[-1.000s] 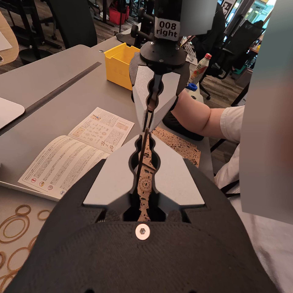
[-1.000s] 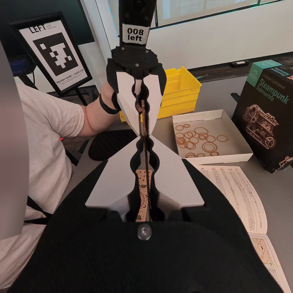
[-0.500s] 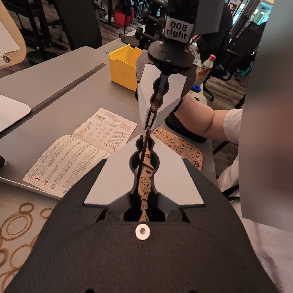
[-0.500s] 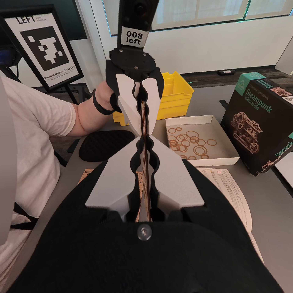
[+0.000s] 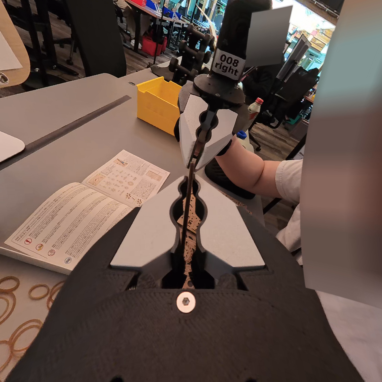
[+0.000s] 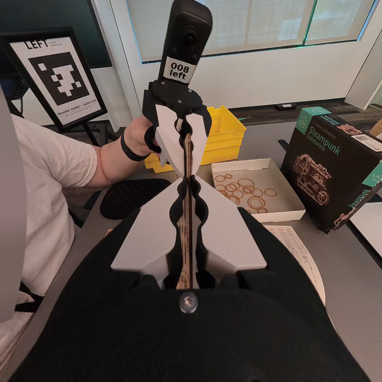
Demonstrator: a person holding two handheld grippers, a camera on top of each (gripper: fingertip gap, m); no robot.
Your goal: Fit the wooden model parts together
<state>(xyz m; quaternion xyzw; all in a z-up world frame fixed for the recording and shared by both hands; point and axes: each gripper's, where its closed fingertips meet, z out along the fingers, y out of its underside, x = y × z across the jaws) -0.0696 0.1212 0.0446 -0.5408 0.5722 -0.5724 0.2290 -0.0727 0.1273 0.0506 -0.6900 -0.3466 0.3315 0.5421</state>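
Showing pale grey finger faces on black bodies, the left gripper (image 5: 189,179) and right gripper (image 6: 187,177) are pinching a thin tan laser-cut wooden sheet (image 6: 187,237) with dark burnt edges, while at two o'clock tan rubber rings (image 6: 244,190) are dotting a white cardboard tray (image 6: 289,215) beside a bright yellow plastic bin (image 6: 225,132).

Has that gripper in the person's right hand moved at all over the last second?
Yes. In the left wrist view the right gripper has drifted rightward, clear of the yellow bin it overlapped earlier, though that camera moves too. Its jaws stay shut on the wooden sheet.
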